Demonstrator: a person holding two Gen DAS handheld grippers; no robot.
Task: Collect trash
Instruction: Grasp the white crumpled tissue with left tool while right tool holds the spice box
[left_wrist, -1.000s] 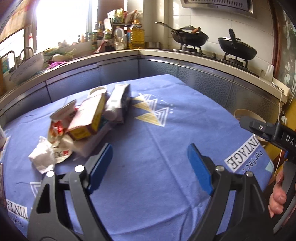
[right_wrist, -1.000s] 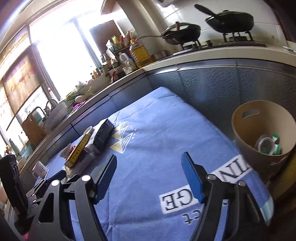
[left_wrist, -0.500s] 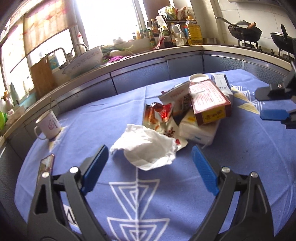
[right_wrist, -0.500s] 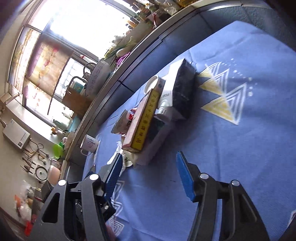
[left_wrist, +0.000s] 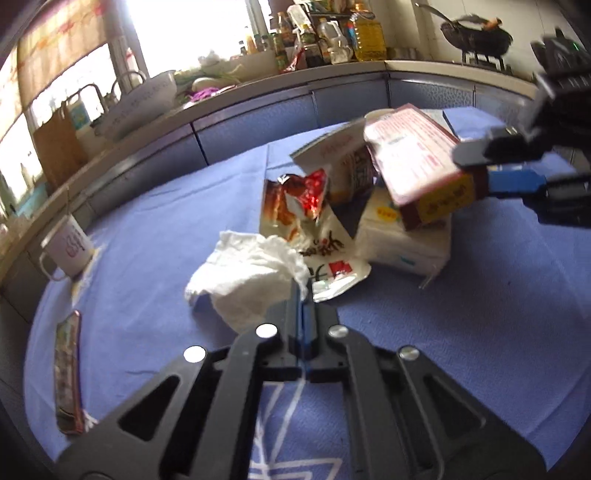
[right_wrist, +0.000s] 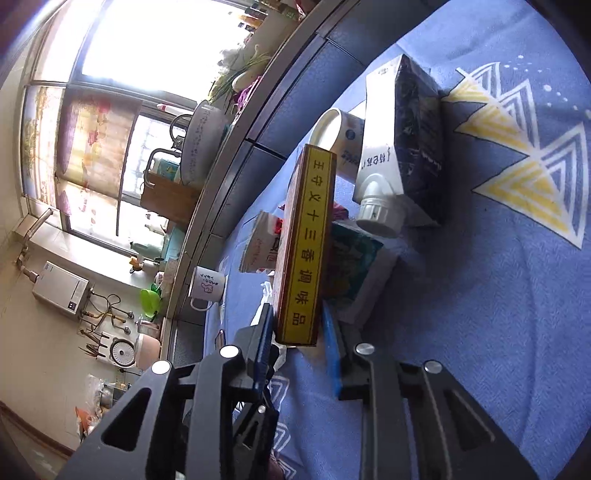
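Observation:
A trash pile lies on the blue tablecloth (left_wrist: 147, 254). My left gripper (left_wrist: 302, 295) is shut on the edge of a crumpled white tissue (left_wrist: 251, 273). Behind it lie a torn snack wrapper (left_wrist: 295, 206) and a white tissue pack (left_wrist: 402, 236). My right gripper (right_wrist: 299, 332) is shut on the end of a red and yellow seasoning box (right_wrist: 306, 251), which is tilted up off the pile; it also shows in the left wrist view (left_wrist: 417, 170). A dark milk carton (right_wrist: 402, 147) and a white cup (right_wrist: 332, 129) lie beyond.
A white mug (left_wrist: 68, 247) stands at the table's left edge; it also shows in the right wrist view (right_wrist: 207, 286). A flat wrapper (left_wrist: 68, 373) lies near the left front edge. The kitchen counter (left_wrist: 229, 99) with a bowl, bottles and a wok curves behind the table.
My left gripper has closed on the white tissue. My right gripper has moved in and closed on the seasoning box, tilting it up.

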